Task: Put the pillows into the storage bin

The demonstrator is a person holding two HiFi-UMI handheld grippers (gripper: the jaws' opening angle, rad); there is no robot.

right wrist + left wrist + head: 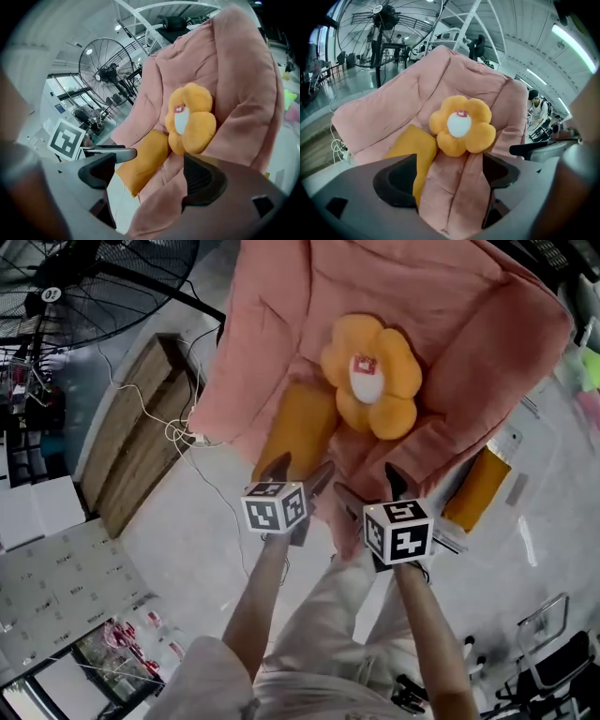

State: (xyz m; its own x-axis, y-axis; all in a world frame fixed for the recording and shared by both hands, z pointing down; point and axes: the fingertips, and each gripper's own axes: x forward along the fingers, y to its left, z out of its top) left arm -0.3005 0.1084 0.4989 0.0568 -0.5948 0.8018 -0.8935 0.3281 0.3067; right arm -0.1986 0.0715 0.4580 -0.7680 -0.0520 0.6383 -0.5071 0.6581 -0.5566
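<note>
Over the near edge of a large pink padded fabric seat [281, 334], the left gripper [300, 472] and right gripper [370, 488] hover side by side. The jaws of both are spread wide and hold nothing. Just beyond them an orange flower-shaped plush pillow [370, 381] lies on the seat, touching a yellow-orange rectangular pillow [300, 427] to its left. Another orange oblong pillow [478, 488] lies by the seat's right edge.

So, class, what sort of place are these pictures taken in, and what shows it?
Probably a workshop or industrial hall: a big standing fan, a high roof with strip lights, and loose cables on a bare floor.
</note>
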